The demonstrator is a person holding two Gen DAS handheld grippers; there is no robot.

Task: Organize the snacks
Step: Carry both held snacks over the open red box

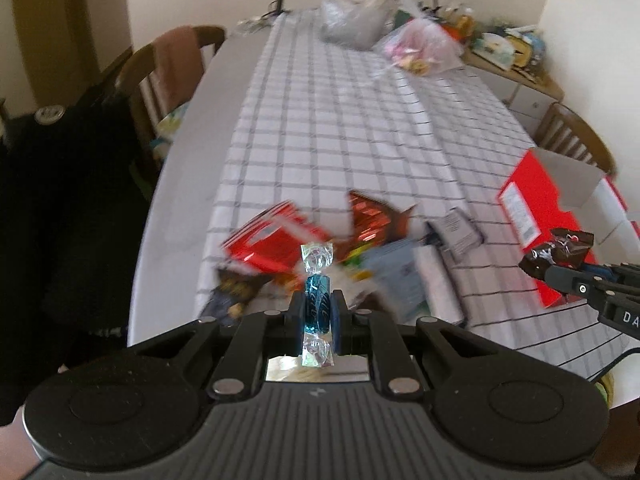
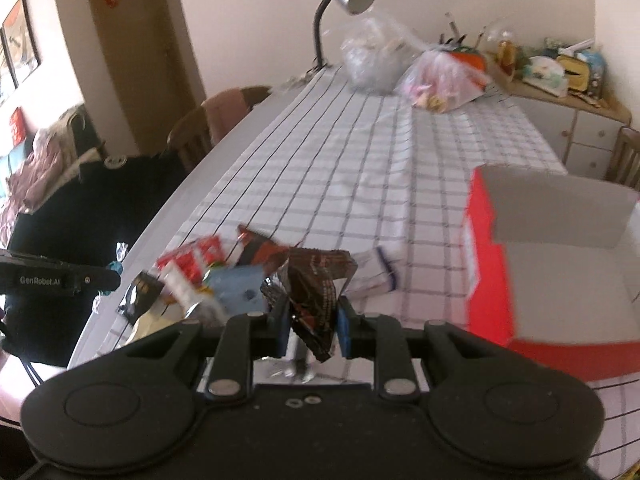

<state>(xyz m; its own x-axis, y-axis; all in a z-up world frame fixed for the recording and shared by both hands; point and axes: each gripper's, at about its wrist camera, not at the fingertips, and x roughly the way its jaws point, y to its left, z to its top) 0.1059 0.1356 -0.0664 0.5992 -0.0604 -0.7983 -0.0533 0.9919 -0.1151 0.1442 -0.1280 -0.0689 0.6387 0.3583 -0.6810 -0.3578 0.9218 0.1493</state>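
Note:
My left gripper (image 1: pixel 318 306) is shut on a blue twist-wrapped candy (image 1: pixel 317 292) held upright above the near table edge. My right gripper (image 2: pixel 314 316) is shut on a dark brown snack packet (image 2: pixel 316 292), lifted above the table just left of the open red box (image 2: pixel 486 248). The right gripper with its packet (image 1: pixel 558 254) also shows at the right of the left wrist view, in front of the red box (image 1: pixel 532 208). A pile of snack packets (image 1: pixel 320 240) lies on the checked tablecloth (image 1: pixel 360 128); in the right wrist view the pile (image 2: pixel 208 276) sits left of the gripper.
Clear plastic bags (image 2: pixel 400 64) and a desk lamp (image 2: pixel 344 0) stand at the table's far end. Wooden chairs (image 1: pixel 172 76) line the left side. A cluttered cabinet (image 2: pixel 560 92) is at the back right. A black garment (image 1: pixel 60 220) hangs at the left.

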